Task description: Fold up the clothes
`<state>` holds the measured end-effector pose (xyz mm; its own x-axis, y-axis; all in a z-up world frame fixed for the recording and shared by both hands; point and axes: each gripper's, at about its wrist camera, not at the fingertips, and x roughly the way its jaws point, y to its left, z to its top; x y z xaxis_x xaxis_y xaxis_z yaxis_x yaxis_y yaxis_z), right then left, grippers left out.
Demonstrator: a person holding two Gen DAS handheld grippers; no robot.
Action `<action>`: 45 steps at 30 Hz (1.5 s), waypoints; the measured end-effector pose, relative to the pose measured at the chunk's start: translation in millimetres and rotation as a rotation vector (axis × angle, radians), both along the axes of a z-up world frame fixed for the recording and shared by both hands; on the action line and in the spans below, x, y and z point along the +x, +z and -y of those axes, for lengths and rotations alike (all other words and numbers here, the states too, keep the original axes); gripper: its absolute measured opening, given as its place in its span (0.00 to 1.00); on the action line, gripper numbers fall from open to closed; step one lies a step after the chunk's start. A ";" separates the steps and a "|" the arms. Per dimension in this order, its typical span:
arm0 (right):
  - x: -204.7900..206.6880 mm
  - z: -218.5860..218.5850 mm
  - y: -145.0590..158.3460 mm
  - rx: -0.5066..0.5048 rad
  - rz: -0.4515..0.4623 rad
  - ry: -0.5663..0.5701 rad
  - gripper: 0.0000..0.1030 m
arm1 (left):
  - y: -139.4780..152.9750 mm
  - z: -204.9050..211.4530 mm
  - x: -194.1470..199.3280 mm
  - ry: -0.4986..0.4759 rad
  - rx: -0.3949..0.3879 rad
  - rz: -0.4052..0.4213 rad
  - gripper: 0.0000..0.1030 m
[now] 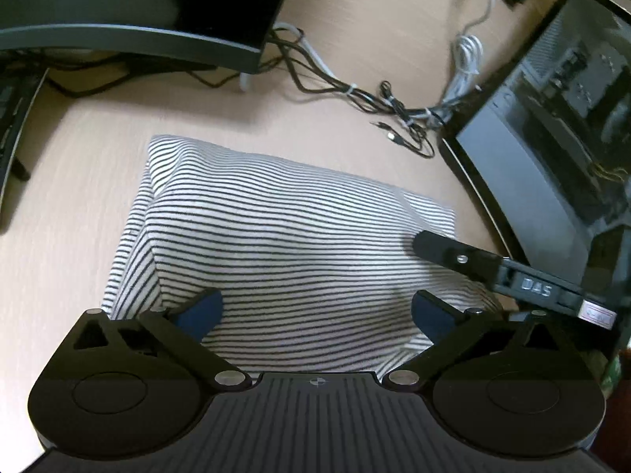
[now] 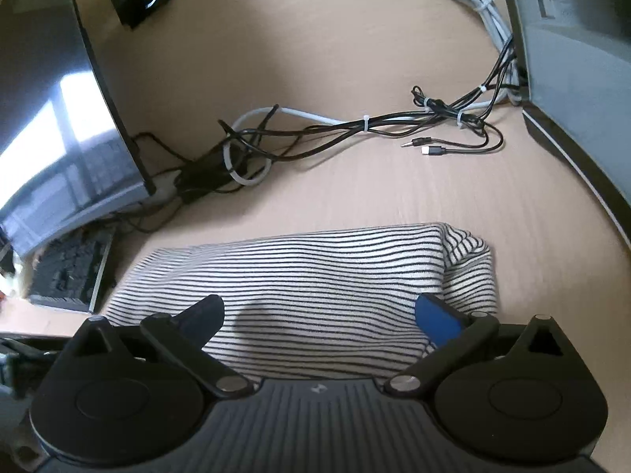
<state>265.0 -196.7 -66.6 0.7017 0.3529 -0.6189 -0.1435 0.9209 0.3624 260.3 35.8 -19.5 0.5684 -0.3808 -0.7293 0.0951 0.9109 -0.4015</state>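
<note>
A black-and-white striped garment (image 1: pixel 284 236) lies folded into a compact rectangle on the light wooden desk (image 1: pixel 355 39). My left gripper (image 1: pixel 315 311) is open and empty, its blue-padded fingers spread over the garment's near edge. The tip of the right gripper (image 1: pixel 453 252) reaches in over the garment's right side in the left wrist view. In the right wrist view the garment (image 2: pixel 315 276) lies in front of my right gripper (image 2: pixel 319 315), which is open and empty above its near edge.
Monitors stand at the left (image 1: pixel 138 12) and right (image 1: pixel 560 118) of the desk. A bundle of cables (image 2: pixel 355 126) with loose plugs (image 2: pixel 430 149) lies behind the garment. A keyboard (image 2: pixel 71 272) sits at the left.
</note>
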 end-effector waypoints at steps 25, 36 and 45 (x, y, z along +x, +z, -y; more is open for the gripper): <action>-32.3 -13.9 -5.1 -0.077 0.051 -0.057 1.00 | -5.4 7.9 -10.6 0.004 0.141 0.047 1.00; -72.4 -24.6 9.4 -0.029 -0.086 -0.061 1.00 | -14.0 -30.1 15.5 -0.077 -0.027 0.077 1.00; -109.9 -82.0 14.4 -0.268 -0.111 0.038 1.00 | -17.2 -20.3 33.6 -0.156 0.046 0.135 1.00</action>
